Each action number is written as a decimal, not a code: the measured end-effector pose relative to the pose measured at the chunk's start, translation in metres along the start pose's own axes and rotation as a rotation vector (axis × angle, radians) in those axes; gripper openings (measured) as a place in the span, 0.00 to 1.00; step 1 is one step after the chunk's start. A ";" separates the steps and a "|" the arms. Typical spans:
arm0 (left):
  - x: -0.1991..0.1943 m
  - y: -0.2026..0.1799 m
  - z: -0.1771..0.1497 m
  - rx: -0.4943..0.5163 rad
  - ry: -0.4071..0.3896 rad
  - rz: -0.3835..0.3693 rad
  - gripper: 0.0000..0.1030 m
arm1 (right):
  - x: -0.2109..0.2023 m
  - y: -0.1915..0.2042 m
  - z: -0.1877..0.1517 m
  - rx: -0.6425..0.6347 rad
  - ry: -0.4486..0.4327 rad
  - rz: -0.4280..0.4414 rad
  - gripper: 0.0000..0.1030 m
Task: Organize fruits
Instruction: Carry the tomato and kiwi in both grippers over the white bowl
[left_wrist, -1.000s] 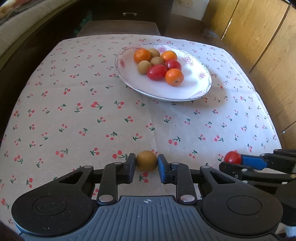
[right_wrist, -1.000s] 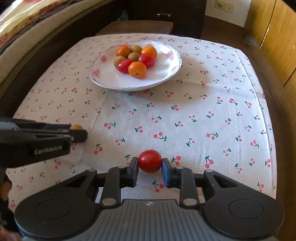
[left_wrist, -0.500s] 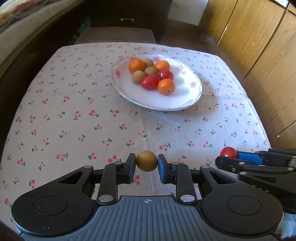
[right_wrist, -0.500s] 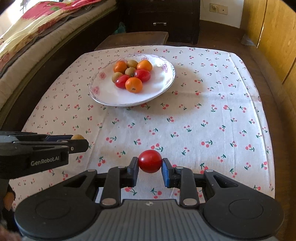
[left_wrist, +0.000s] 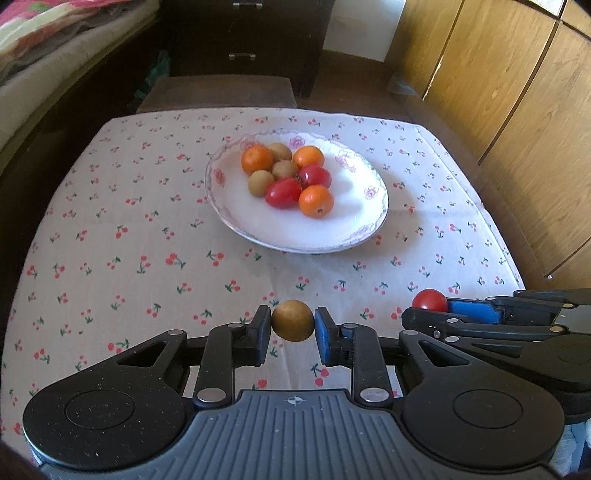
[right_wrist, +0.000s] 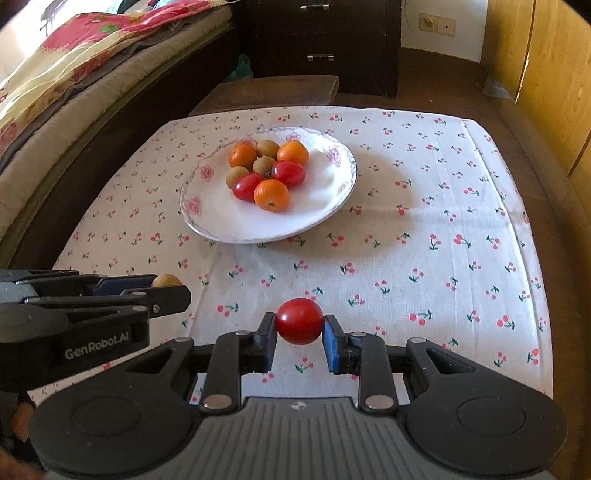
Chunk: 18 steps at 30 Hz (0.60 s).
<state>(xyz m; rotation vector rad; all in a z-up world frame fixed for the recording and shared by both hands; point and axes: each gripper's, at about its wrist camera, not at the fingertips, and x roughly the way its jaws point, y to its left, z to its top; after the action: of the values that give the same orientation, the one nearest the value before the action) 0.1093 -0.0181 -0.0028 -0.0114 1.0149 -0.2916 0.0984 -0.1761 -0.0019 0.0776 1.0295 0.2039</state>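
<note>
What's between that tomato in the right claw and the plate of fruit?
Only bare cherry-print tablecloth separates the tomato from the plate, per the right wrist view.

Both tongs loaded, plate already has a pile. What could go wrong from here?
1. The left tongs and right tongs sit side by side; heading for the same plate, they may collide.
2. The brown fruit and tomato are round and pinched only at the sides, so either could slip out.
3. Dropped onto the clustered fruit pile, a new piece may knock others rolling toward the shallow rim.
</note>
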 end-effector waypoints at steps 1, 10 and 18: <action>0.000 0.000 0.001 -0.001 -0.001 0.000 0.32 | 0.000 0.000 0.001 0.002 -0.001 0.001 0.28; 0.003 -0.001 0.011 0.003 -0.014 -0.003 0.32 | 0.004 -0.001 0.014 0.006 -0.014 0.007 0.28; 0.008 -0.004 0.020 0.006 -0.022 -0.006 0.32 | 0.009 0.001 0.025 0.006 -0.025 0.019 0.28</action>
<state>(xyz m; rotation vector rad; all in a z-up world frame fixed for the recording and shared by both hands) 0.1290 -0.0266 0.0013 -0.0120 0.9927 -0.2992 0.1244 -0.1728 0.0035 0.0951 1.0050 0.2162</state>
